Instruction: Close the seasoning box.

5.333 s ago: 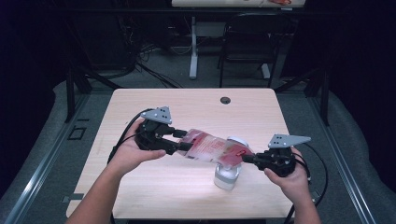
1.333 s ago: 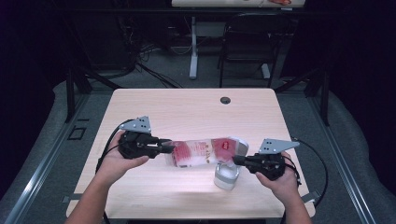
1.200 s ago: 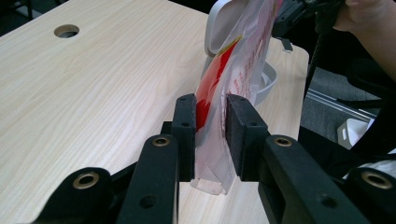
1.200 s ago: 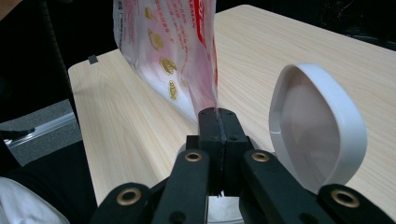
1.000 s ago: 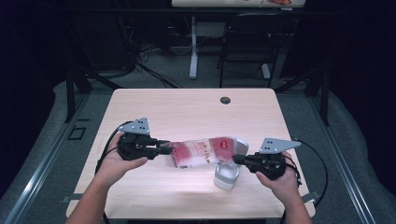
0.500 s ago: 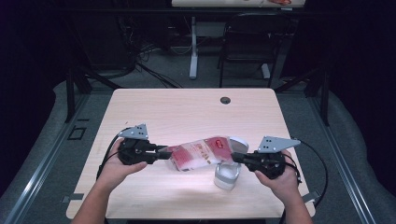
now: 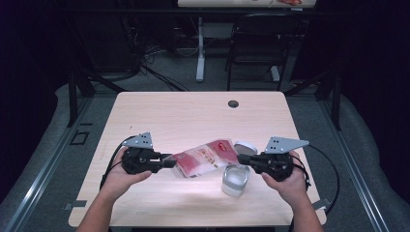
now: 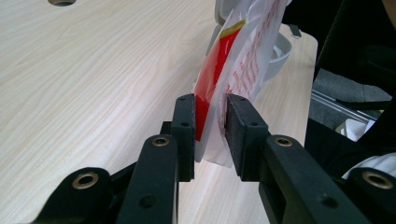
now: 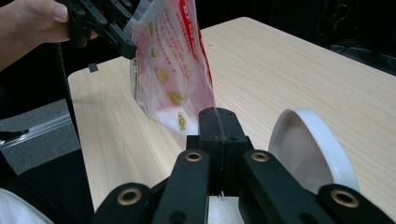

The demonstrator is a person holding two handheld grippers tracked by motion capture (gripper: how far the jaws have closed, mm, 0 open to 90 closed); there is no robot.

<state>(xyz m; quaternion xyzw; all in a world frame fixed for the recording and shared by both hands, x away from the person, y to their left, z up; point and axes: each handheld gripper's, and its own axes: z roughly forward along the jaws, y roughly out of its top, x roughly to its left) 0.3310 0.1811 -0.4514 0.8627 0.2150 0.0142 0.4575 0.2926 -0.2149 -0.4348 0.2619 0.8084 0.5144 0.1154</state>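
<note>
The bag's (image 7: pixel 205 162) contents were hard to make out: through the clear film I saw pale round pieces in the right gripper view, nothing sharper. Its print was too small to read from above. In the left gripper view the bag's top ran out of the picture. The jar's (image 7: pixel 235 181) inside was not visible; from above it read as a short clear cup with a whitish top.

The bag was a flat pouch, red and white, with a red label patch near its right end. It hung in the air just left of the jar and above the table (image 7: pixel 193 116), slanting, its left end lower.

My left gripper (image 7: pixel 167 162) pinched the bag's left edge, jaws narrow with film pressed between the pads (image 8: pixel 184 126). My right gripper (image 7: pixel 241 159) had its jaws fully together on the bag's right corner, right above the jar.

A white lid (image 7: pixel 245 146) lay just behind the jar, tilted in the right gripper view (image 9: pixel 308 149).
</note>
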